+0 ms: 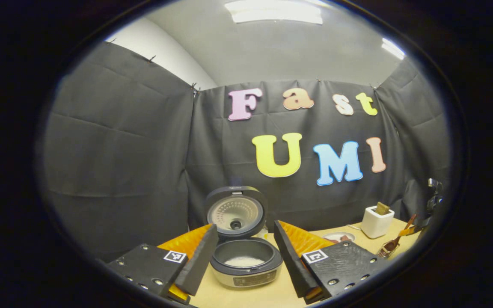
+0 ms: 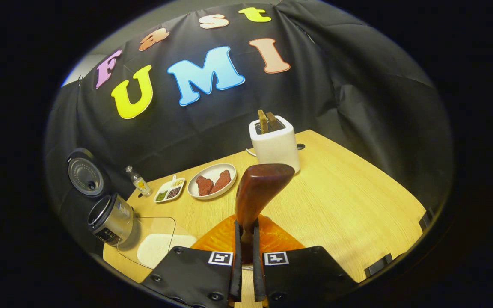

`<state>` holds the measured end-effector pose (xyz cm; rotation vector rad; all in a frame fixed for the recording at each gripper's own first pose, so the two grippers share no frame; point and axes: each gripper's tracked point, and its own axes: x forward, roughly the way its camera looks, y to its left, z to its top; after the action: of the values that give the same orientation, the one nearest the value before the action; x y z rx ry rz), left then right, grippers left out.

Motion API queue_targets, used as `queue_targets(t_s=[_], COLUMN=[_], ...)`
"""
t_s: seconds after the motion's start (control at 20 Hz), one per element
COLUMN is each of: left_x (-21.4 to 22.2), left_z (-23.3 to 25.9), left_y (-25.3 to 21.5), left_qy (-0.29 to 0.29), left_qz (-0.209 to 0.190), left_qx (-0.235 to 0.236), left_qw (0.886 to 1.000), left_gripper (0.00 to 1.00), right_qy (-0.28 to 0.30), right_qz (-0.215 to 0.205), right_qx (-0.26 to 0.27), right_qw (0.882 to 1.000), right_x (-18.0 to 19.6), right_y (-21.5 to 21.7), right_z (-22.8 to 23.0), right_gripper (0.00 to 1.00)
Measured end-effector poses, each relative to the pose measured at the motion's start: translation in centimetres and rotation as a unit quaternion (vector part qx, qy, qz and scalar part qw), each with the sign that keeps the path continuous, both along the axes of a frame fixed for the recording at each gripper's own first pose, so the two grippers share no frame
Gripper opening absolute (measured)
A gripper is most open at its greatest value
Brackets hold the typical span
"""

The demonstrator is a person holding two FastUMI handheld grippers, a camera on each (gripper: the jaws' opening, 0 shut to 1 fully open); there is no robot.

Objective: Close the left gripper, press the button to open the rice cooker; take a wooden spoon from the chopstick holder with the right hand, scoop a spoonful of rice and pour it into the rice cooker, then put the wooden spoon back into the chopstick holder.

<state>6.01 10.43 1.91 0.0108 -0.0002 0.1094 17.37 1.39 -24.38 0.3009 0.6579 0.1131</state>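
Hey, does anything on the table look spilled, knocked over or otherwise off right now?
Nothing stands out. The rice cooker stands upright with its lid up and rice inside, the white holder is upright, and the wooden spoon sits clamped in the right gripper. The rice beside the cooker lies in a clear tray.

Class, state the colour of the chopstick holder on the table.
White; the chopstick holder shows best in the right gripper view, standing on the wooden table.

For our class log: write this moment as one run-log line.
rice cooker: open | wooden spoon: held | right gripper: shut | left gripper: open
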Motion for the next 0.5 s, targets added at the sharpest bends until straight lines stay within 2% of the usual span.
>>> queue_targets(t_s=[0.05,0.45,0.5], left_x=[0.0,0.8,0.9], left_z=[0.0,0.1,0.0], left_y=[0.1,-1.0,-1.2], left_qy=[0.0,-0.001,-0.001], left_qz=[0.0,-0.009,-0.01], left_qx=[0.0,-0.004,-0.003], left_qw=[1.0,1.0,1.0], left_gripper=[0.8,0.8,0.83], right_qy=[0.0,-0.001,-0.008], right_qz=[0.0,-0.006,-0.008], right_qx=[-0.002,-0.004,0.0], right_qw=[1.0,1.0,1.0], right_x=[0.0,-0.6,-0.8], right_y=[-0.1,-1.0,-1.2], right_z=[0.0,0.9,1.6], right_gripper=[0.13,0.2,0.14])
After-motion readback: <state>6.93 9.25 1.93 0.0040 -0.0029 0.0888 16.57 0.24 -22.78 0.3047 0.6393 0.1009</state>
